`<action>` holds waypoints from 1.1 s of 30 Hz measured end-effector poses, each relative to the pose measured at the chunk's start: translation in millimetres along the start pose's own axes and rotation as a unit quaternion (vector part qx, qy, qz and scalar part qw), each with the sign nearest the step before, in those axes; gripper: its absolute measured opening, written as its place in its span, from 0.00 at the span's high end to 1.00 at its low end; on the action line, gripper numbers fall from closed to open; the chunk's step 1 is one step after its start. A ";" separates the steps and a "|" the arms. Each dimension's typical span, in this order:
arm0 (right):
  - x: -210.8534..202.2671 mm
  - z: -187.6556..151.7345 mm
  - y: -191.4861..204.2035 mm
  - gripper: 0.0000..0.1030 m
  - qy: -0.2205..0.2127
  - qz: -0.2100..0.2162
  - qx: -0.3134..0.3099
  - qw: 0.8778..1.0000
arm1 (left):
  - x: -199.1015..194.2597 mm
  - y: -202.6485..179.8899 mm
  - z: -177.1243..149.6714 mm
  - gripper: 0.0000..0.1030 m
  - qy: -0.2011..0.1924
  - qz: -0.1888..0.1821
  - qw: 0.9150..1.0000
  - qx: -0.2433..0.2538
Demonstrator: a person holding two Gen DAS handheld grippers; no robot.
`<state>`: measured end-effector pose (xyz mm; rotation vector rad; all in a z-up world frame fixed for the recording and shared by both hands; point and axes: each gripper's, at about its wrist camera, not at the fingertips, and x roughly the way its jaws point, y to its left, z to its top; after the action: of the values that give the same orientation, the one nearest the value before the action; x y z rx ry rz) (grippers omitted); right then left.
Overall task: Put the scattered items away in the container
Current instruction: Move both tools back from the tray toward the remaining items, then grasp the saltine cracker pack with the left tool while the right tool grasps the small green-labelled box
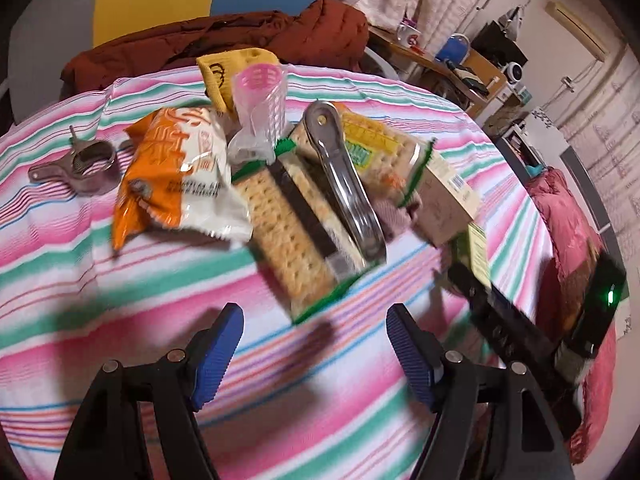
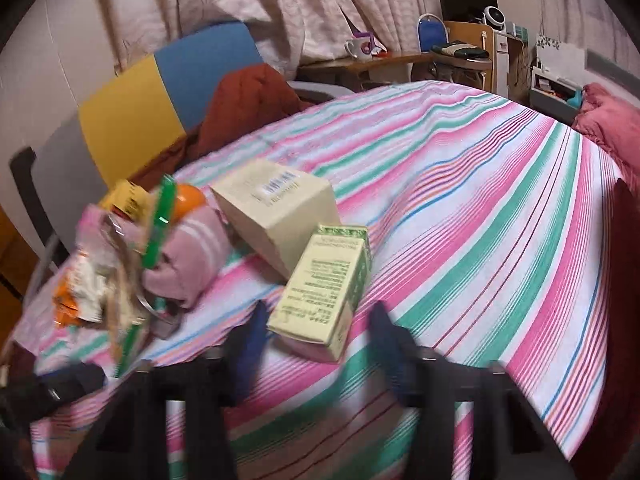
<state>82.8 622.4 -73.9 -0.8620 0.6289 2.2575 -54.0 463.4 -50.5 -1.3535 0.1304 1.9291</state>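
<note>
Scattered items lie on a striped cloth [image 1: 160,320]. In the left wrist view: an orange-white snack bag [image 1: 172,176], a cracker pack [image 1: 296,232] with a metal clip [image 1: 344,184] on it, a pink cup in plastic [image 1: 262,100], a beige box [image 1: 444,196], a metal tool [image 1: 80,162]. My left gripper [image 1: 314,344] is open, just short of the cracker pack. In the right wrist view a small green box [image 2: 324,284] lies before a beige box [image 2: 276,208] and pink cloth [image 2: 192,256]. My right gripper [image 2: 316,344] is open, blurred, at the green box. No container shows.
A yellow pouch [image 1: 232,68] and a brown jacket [image 1: 240,36] lie at the far side. A blue-yellow chair back [image 2: 172,92] stands behind. A red cushion [image 2: 608,120] lies at the right. A desk with a mug [image 2: 362,50] stands further back.
</note>
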 end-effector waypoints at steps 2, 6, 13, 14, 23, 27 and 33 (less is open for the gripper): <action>-1.7 -1.9 -0.5 0.58 -0.008 -0.002 -0.001 1.000 | 7.8 0.7 5.9 0.27 -0.001 0.004 1.000 -0.008; -1.4 -4.1 -0.7 0.58 -0.012 -0.003 0.000 1.000 | 20.9 0.5 15.5 0.27 -0.013 0.005 1.000 -0.012; 1.5 -5.5 5.4 0.58 -0.017 -0.020 -0.015 1.000 | 29.4 -1.6 16.6 0.32 -0.041 0.009 0.999 0.021; 1.9 -5.3 4.9 0.58 -0.018 -0.020 -0.015 1.000 | 29.6 -2.0 15.4 0.37 -0.044 0.013 0.999 0.029; 1.6 -8.1 5.5 0.58 -0.022 -0.025 -0.019 0.999 | 20.7 7.1 1.4 0.54 -0.066 0.017 0.997 0.045; 1.8 -8.7 6.9 0.58 -0.023 -0.028 -0.022 0.999 | 10.0 12.2 -12.9 0.55 -0.073 0.009 0.996 0.049; 3.2 -8.1 7.2 0.59 -0.023 -0.031 -0.024 0.999 | -11.8 20.0 -43.7 0.55 -0.083 0.009 0.995 0.059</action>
<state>79.2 613.7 -80.2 -0.8383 0.5225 2.2383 -31.5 422.1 -66.0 -1.1137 0.1728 2.0063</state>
